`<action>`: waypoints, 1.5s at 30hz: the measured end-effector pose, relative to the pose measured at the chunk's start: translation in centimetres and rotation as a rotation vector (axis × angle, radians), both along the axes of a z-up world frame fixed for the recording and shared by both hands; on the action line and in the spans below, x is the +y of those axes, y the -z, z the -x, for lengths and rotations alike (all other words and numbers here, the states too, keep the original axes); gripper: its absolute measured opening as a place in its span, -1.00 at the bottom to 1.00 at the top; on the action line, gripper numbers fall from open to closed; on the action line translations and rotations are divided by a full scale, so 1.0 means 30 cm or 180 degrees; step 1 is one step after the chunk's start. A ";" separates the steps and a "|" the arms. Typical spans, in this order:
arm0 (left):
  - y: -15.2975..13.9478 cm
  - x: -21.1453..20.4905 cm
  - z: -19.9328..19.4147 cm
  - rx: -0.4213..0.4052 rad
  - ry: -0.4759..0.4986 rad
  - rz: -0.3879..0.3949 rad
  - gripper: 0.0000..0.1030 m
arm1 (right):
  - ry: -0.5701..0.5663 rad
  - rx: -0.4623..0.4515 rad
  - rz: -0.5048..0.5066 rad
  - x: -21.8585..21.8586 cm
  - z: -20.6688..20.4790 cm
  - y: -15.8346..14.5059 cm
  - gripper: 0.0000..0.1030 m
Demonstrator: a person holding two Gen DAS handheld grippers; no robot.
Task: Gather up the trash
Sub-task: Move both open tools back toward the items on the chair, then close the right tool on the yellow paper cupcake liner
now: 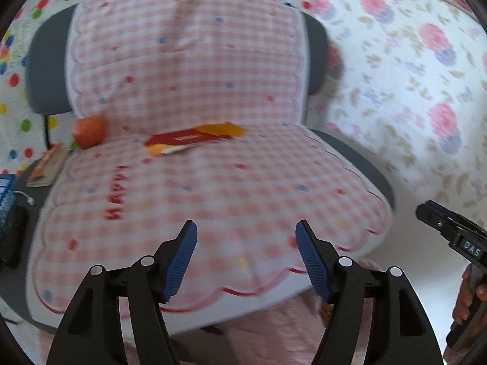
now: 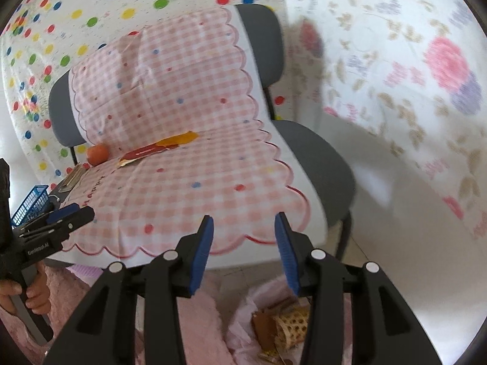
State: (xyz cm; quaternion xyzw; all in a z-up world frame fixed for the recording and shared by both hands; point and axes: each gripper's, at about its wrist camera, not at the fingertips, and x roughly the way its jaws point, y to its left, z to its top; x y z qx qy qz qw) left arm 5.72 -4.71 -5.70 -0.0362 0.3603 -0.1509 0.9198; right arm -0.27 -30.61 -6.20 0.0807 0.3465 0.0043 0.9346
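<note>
A red and yellow snack wrapper (image 1: 194, 140) (image 2: 155, 150) lies flat at the back of the chair seat, which is covered by a pink checked cloth (image 1: 213, 194) (image 2: 188, 188). An orange-red round fruit (image 1: 89, 132) (image 2: 97, 154) rests to its left against the backrest. My left gripper (image 1: 245, 257) hangs open over the seat's front edge with nothing between its blue pads; it also shows from the side (image 2: 73, 213) in the right wrist view. My right gripper (image 2: 243, 251) is open and empty near the seat's front right corner.
A grey chair (image 2: 316, 158) stands before dotted and flowered wall cloths. A blue basket (image 2: 30, 203) and a flat packet (image 1: 47, 167) sit at the left. Below the seat a pink-lined bin (image 2: 274, 328) holds brown scraps and a woven piece. A hand (image 2: 18, 295) grips the left tool.
</note>
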 end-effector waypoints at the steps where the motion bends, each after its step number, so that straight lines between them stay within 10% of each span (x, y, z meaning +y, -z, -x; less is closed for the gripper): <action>1: -0.003 0.025 -0.019 0.0009 -0.0061 0.0007 0.32 | -0.0033 0.0001 0.0003 0.011 -0.021 -0.003 -0.18; 34: 0.088 0.287 -0.700 0.0310 -0.0613 -0.0413 0.63 | -0.0839 0.0609 0.0076 0.403 -1.036 0.188 0.10; 45: 0.120 0.320 -0.752 0.0392 -0.0594 -0.0366 0.62 | -0.1069 0.0885 0.0001 0.445 -1.228 0.279 0.25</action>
